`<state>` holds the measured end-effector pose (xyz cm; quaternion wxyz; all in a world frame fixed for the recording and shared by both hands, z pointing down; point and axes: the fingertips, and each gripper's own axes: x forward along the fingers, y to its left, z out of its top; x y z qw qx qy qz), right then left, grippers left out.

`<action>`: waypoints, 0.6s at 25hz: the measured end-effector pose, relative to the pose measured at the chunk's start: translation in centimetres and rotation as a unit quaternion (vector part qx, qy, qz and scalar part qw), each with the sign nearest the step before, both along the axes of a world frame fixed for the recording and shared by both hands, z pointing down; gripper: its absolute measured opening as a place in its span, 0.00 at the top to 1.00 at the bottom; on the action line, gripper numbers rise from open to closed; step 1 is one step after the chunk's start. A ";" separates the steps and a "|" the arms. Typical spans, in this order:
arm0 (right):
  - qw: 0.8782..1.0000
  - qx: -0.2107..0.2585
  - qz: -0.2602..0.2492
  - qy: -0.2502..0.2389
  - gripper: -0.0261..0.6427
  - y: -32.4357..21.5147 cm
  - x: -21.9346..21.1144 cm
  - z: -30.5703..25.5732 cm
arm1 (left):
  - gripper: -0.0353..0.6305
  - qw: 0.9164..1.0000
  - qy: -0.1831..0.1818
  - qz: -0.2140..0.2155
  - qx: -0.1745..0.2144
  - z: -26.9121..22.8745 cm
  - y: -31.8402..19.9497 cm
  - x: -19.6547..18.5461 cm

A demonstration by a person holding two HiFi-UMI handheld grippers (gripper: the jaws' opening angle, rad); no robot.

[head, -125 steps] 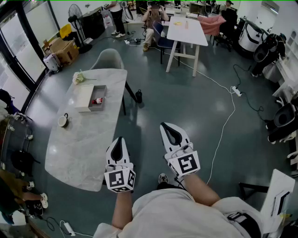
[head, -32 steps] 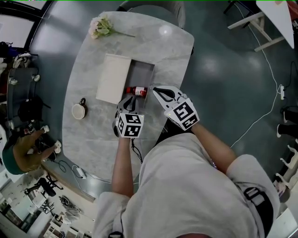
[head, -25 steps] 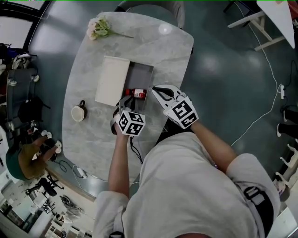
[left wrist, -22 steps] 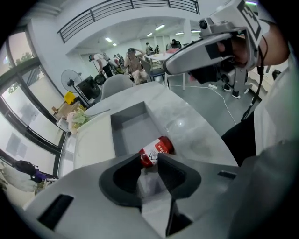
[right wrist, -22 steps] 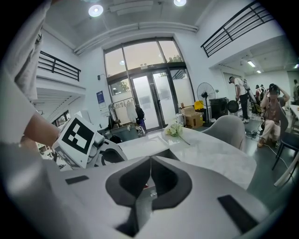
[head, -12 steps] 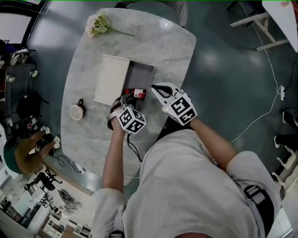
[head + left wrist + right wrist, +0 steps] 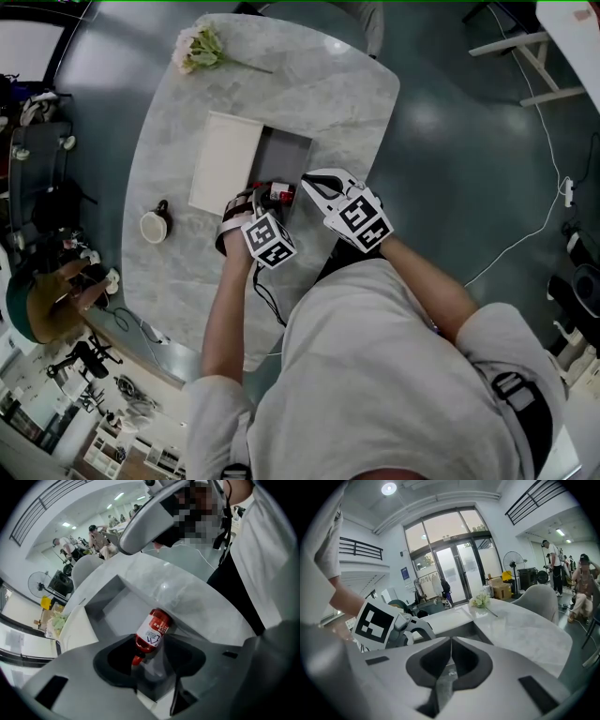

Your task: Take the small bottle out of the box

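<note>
The small bottle (image 7: 152,634) is seen lying on its side in the open box (image 7: 284,150) on the table (image 7: 347,103). Its cap end is framed by the opening jaws of the left tool (image 7: 149,663) and is not yet pinched. The approach to the grasp is judged to be in hand, and closing on the bottle is called for next. The right tool (image 7: 450,654) is held shut and empty nearby.

The small bottle (image 7: 152,634) is red, with a white label and a red cap. It lies on its side in the near corner of the box (image 7: 284,155), cap end toward me. The box is shallow, grey and open, resting on the marble table (image 7: 347,103) with its white lid (image 7: 225,173) flat against its left side.
</note>
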<state>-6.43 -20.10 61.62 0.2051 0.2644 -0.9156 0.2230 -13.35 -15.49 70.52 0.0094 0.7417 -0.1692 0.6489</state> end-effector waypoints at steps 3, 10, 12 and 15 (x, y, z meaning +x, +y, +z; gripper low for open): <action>1.000 -0.006 -0.004 -0.001 0.92 -0.2 0.0 0.1 | 0.64 1.000 -0.005 0.010 0.000 0.4 -0.2 0.4; 1.000 -0.020 -0.011 -0.002 0.92 -1.3 0.3 0.3 | 0.62 1.000 0.004 -0.006 -0.013 1.1 -1.3 1.2; 1.000 -0.023 -0.012 -0.001 0.92 -1.9 0.3 0.5 | 0.62 1.000 0.005 -0.021 -0.018 1.5 -1.9 1.4; 1.000 -0.028 -0.013 -0.001 0.92 -2.7 0.5 0.8 | 0.62 0.999 0.007 -0.046 -0.025 1.9 -2.9 1.5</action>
